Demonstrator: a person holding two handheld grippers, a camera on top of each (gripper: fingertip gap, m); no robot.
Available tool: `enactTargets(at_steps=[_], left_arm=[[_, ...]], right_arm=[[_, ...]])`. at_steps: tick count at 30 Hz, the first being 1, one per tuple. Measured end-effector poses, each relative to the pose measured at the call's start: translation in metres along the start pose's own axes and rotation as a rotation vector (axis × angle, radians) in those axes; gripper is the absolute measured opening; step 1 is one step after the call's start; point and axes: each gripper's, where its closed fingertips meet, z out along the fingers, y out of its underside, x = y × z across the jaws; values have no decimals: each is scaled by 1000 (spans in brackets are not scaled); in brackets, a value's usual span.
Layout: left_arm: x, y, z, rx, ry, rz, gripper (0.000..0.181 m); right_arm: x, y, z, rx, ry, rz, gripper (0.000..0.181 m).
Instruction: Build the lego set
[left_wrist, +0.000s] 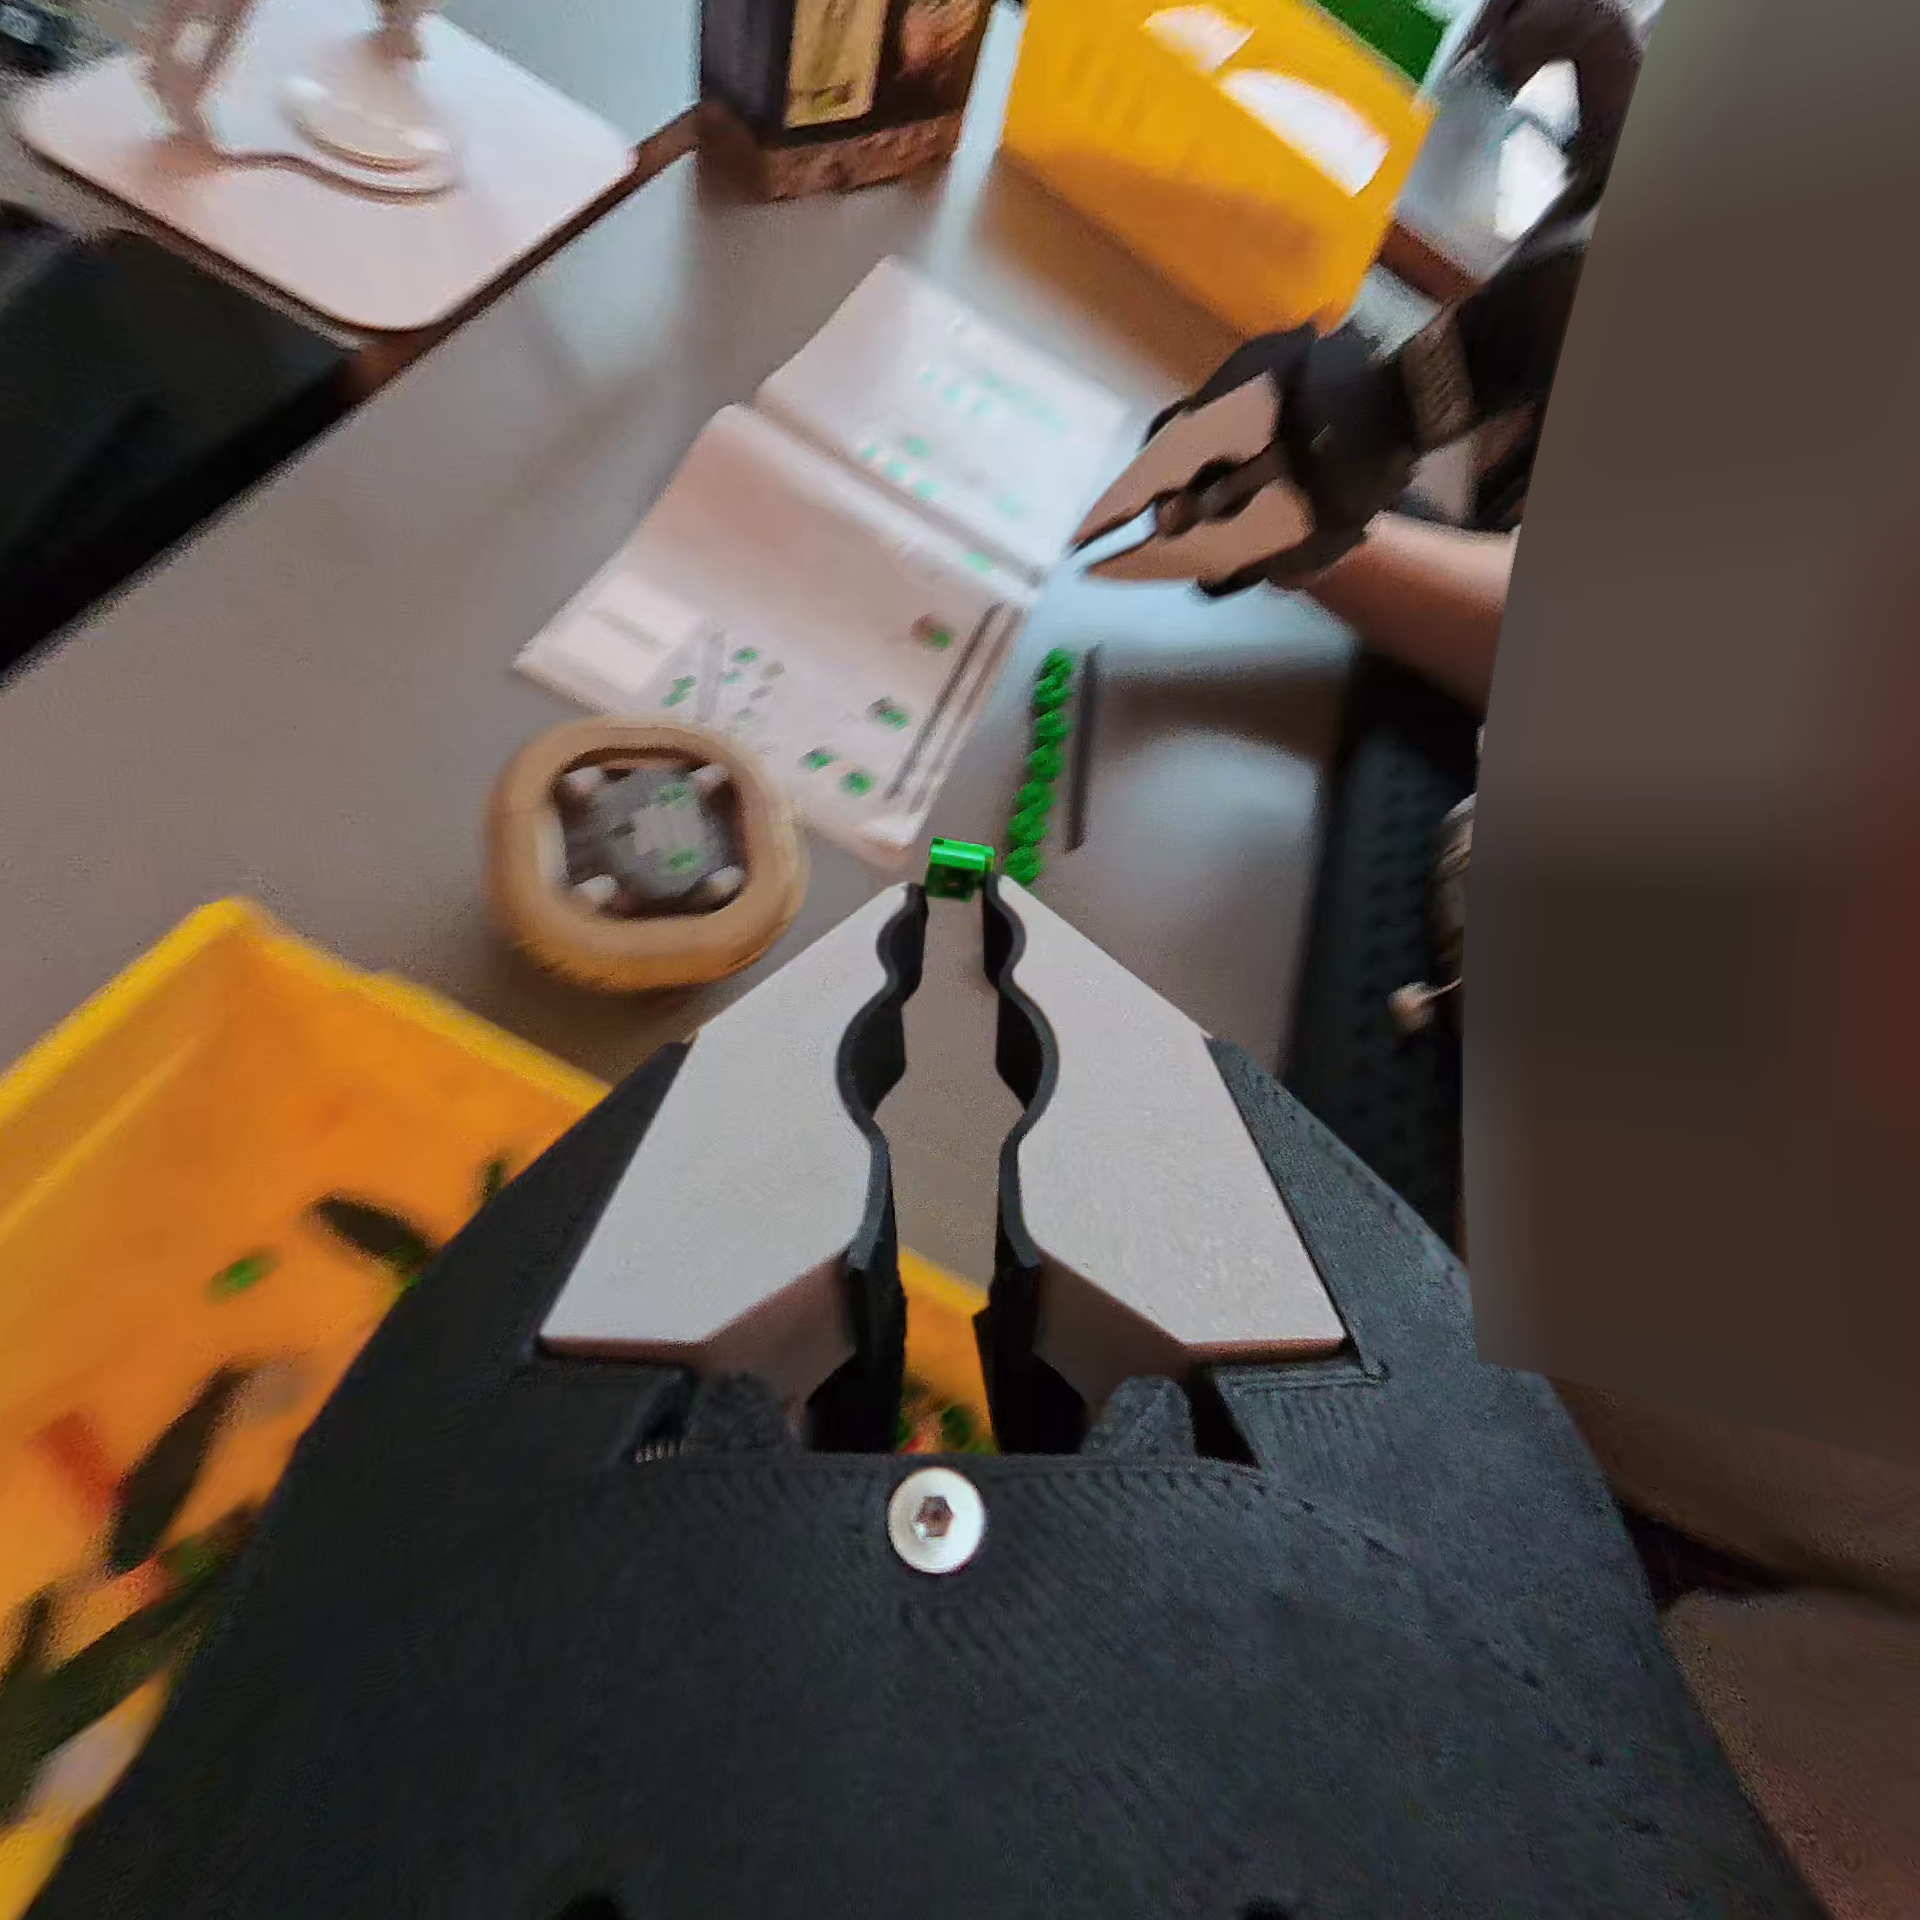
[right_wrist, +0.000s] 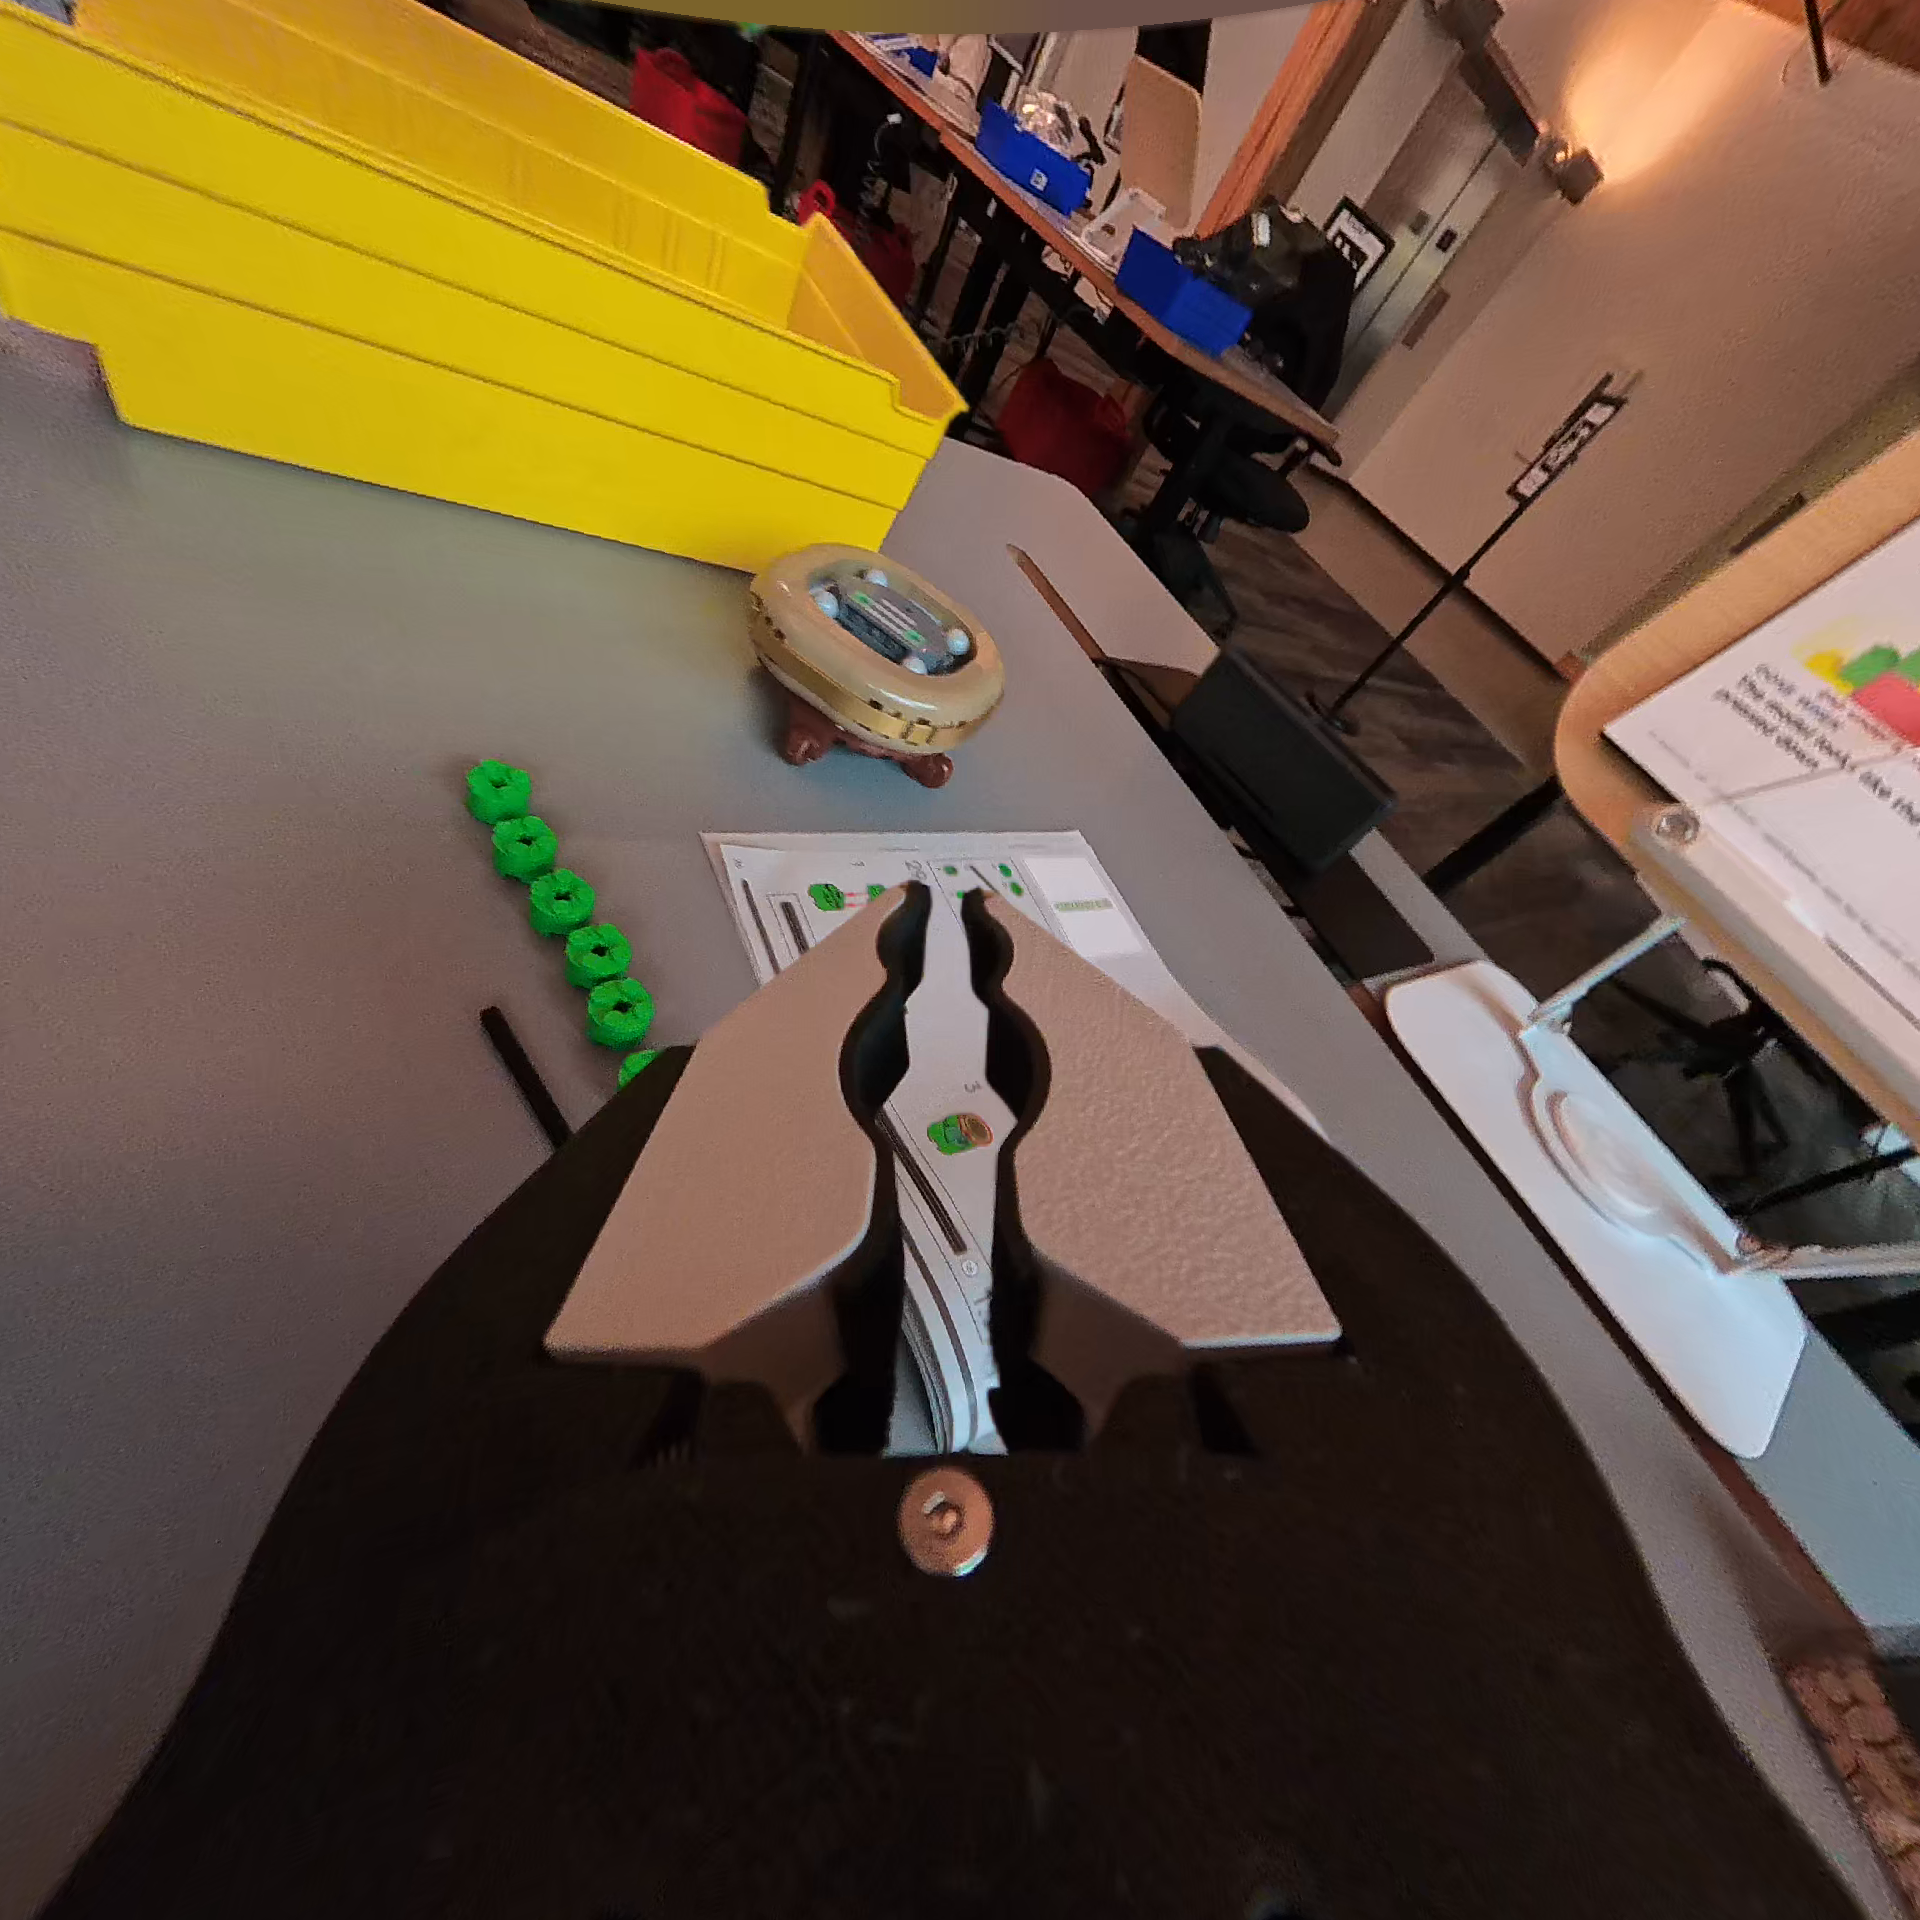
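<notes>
Pinching a small bright-green lego piece at their very tips, the fingers of the left gripper stand narrow, with the piece held up above the grey tabletop. The piece looks blocky, its longer side running across the gap from finger to finger, though it is too small to say which way its studs face.

Just beyond it, a row of green round lego pieces lies on the tabletop in a straight chain; in the right wrist view its long axis runs from the upper left down towards the gripper. A thin black rod lies beside the chain and roughly parallel to it.

The right gripper hovers over the open white instruction booklet, its fingers a narrow gap apart and holding nothing.

Past the booklet sits a round tan lego model on a small brown base. Behind it is a stack of yellow plastic bins; in the left wrist view another yellow bin holds blurred loose pieces.
</notes>
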Motion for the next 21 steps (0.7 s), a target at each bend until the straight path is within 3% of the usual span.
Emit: enactTargets(at_steps=[3,6,9,15,21], left_arm=[[38,-7,44,-11,142,-102,9],[68,3,84,-81,237,-127,9],[94,7,110,-89,342,-158,9],[102,11,132,-72,451,-259,8],[99,10,132,-60,486,-309,9]], right_arm=[[-16,-14,-1,32,-39,-56,8],[-38,-41,-6,112,-88,-90,15],[-54,-61,-13,177,-103,-150,21],[-62,-80,-24,259,-155,-96,24],[-60,-80,-23,251,-154,-67,26]])
